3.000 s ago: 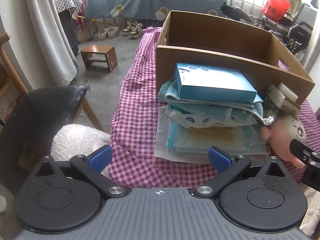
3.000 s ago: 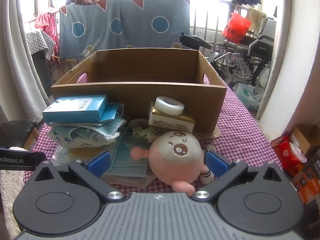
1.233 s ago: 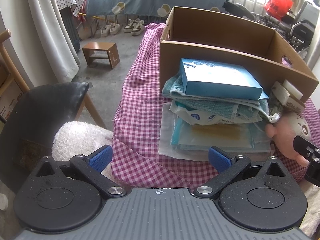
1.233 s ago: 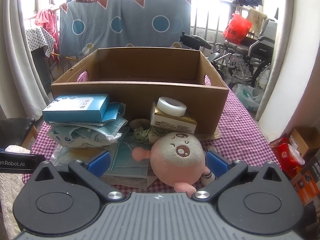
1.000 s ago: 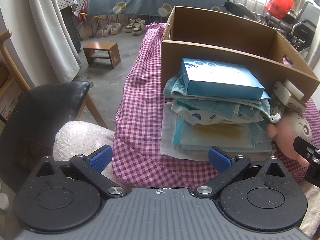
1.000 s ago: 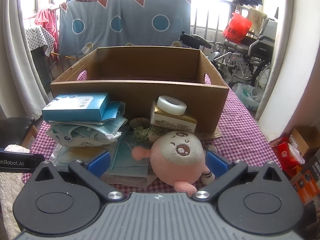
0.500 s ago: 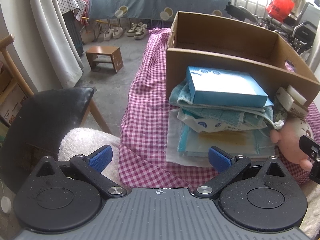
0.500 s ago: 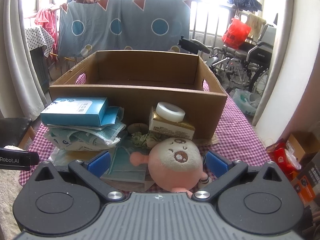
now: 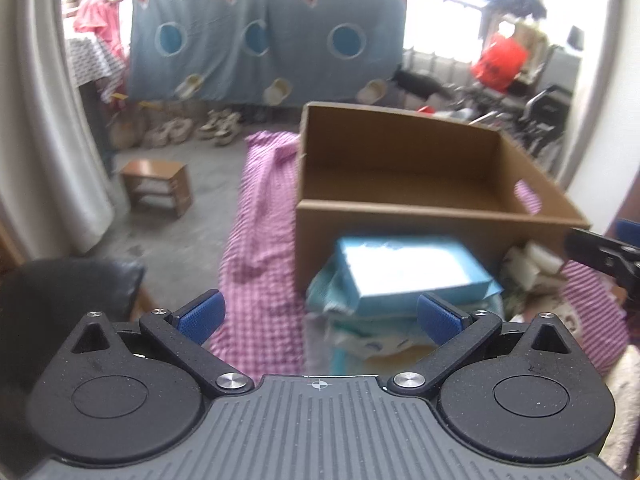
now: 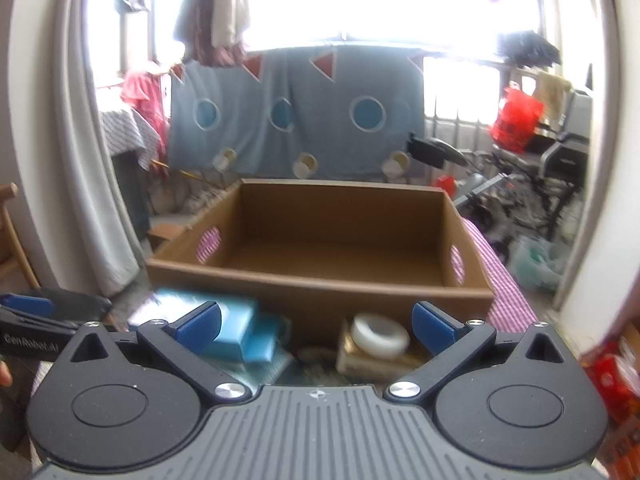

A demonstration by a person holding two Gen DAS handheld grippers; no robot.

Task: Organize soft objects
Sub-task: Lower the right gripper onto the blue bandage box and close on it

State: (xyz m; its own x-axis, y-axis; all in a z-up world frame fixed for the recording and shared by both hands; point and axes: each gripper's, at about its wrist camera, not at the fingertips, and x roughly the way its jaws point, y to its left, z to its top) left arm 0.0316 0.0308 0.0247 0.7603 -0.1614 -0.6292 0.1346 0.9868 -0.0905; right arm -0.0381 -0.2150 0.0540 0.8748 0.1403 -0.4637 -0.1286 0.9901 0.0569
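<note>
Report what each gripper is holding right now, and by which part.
Nothing is held. The left gripper is open above the blue box, and the right gripper is open with nothing between its fingers, facing the cardboard box.

Probably a home: hanging laundry (image 10: 208, 12), shoes (image 9: 216, 130) and a checked tablecloth (image 9: 256, 248).

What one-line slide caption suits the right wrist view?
Open right gripper faces an empty brown cardboard box, with a light blue flat box and white tape roll in front.
</note>
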